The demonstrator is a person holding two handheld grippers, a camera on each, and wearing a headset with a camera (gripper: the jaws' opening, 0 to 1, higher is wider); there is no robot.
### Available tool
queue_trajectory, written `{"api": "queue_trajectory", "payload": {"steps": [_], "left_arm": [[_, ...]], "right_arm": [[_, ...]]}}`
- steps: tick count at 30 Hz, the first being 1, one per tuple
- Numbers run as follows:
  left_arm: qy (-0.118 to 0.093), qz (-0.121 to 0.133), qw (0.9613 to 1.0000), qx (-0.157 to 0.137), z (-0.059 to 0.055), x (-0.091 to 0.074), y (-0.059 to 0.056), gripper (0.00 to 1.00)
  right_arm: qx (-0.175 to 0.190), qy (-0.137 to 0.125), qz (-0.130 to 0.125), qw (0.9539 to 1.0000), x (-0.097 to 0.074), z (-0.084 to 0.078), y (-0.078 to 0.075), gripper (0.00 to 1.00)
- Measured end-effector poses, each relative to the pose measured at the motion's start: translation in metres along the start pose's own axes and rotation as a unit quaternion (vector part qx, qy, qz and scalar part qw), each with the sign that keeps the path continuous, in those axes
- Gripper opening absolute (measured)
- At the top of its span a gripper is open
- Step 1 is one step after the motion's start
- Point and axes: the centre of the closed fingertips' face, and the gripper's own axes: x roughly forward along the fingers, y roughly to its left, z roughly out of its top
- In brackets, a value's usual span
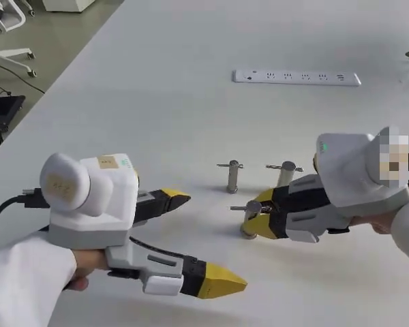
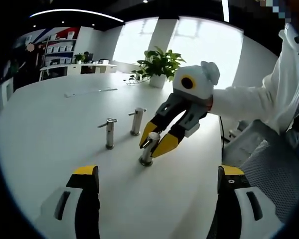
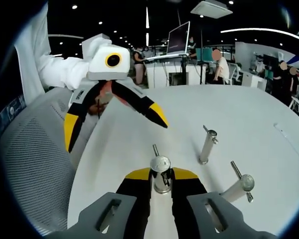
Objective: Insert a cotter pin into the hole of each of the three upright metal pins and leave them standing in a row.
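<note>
Metal pins are standing on the surface to the right of my left claw, which is hanging spread and empty, jaws pointing their way. Going rightward, the two back ones are each carrying a cotter pin crosswise through the top. The near pin, upright just in front of them, is sitting inside my right claw, which is pinching its head, so my right hand is the nearer one.
</note>
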Motion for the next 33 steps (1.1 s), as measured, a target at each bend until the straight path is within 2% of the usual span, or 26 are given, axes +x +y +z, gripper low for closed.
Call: {"api": "queue_trajectory", "payload": {"steps": [8, 16, 18, 22, 28, 33], "left_arm": [[0.006, 0.008, 0.9999, -0.005, -0.002, -0.002, 0.001, 0.99], [0.015, 0.015, 0.9997, -0.013, -0.007, -0.004, 0.003, 0.99], [0.018, 0.019, 0.9996, -0.014, -0.009, -0.005, 0.004, 0.99], [0.018, 0.022, 0.9994, -0.018, -0.010, -0.007, 0.003, 0.99], [0.012, 0.025, 0.9994, -0.019, -0.008, -0.010, 0.003, 0.99], [0.021, 0.028, 0.9992, -0.021, -0.012, -0.010, 0.005, 0.99]], "right_arm": [[-0.015, 0.001, 0.004, 0.9999, 0.000, 0.000, -0.002, 0.09], [-0.016, -0.004, -0.009, 0.9998, -0.005, 0.003, -0.003, 0.08], [-0.007, -0.018, -0.004, 0.9998, -0.013, 0.006, -0.002, 0.08], [-0.021, -0.012, -0.003, 0.9997, -0.032, 0.004, -0.005, 0.08], [-0.012, 0.003, -0.038, 0.9992, -0.064, -0.018, -0.030, 0.08], [-0.001, 0.009, -0.056, 0.9984, -0.088, -0.034, -0.048, 0.08]]}}
